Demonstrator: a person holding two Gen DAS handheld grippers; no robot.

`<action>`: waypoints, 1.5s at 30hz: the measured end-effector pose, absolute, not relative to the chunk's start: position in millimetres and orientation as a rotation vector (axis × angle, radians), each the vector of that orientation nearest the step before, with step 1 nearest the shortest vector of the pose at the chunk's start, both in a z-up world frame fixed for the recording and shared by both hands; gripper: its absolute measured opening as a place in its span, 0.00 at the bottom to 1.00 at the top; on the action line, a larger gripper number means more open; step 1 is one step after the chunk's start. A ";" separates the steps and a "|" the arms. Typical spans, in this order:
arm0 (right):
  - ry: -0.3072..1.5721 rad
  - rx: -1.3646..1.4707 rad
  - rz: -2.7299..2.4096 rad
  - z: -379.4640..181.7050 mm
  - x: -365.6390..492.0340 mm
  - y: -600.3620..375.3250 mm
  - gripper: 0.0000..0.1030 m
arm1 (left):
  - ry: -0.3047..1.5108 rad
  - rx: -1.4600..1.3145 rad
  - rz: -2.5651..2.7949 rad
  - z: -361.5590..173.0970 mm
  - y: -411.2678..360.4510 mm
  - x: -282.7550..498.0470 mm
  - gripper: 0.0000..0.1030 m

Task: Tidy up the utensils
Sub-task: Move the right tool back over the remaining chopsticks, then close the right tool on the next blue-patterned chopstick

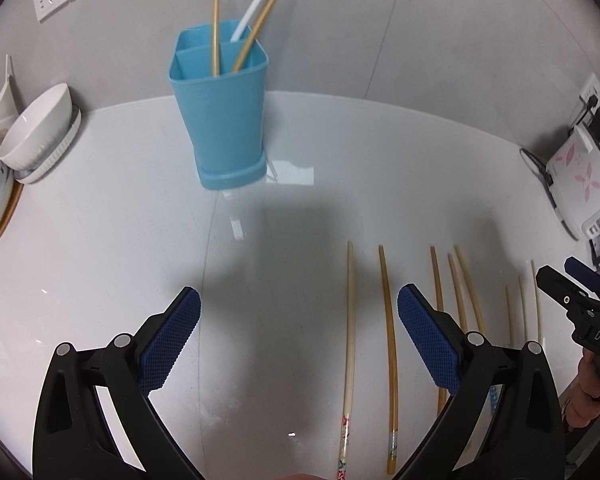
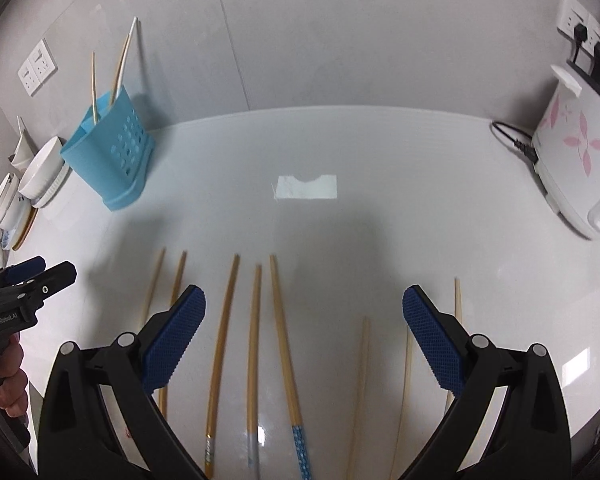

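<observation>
— Where do we stand? Our left hand-held gripper (image 1: 299,336) hangs wide open and empty, the blue holder (image 1: 220,108) toward the tabletop's far left edge.

— Chopsticks (image 2: 254,344) lie along our reach at the near edge, directly under our right hand-held gripper (image 2: 304,336), likewise open, empty, tilted down.
</observation>
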State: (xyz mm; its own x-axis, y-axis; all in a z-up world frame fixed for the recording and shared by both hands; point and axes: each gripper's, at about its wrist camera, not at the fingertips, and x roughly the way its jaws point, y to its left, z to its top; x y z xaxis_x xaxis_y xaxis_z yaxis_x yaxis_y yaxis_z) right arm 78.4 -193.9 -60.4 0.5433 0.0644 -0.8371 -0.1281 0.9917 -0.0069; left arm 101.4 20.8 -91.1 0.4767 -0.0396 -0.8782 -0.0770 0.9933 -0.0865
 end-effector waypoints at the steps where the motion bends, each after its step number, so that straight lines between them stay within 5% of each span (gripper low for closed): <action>1: 1.001 -0.072 0.110 -64.5 74.7 -196.6 0.90 | 1.082 -0.118 0.020 -94.8 18.1 99.6 0.94; 24: 1.284 -0.219 0.100 -136.0 45.0 -187.0 0.69 | 1.330 -0.042 -0.020 -164.7 -15.7 79.5 0.90; 31: 1.348 -0.241 0.106 -143.8 42.3 -179.3 0.55 | 1.369 -0.034 -0.016 -175.2 -21.5 78.7 0.90; 41: 1.407 -0.223 0.121 -148.7 52.1 -168.8 0.37 | 1.447 -0.007 0.016 -184.0 -28.8 83.1 0.68; 45: 1.422 -0.248 0.113 -149.6 53.4 -158.3 0.29 | 1.472 -0.001 0.016 -181.1 -38.1 92.9 0.48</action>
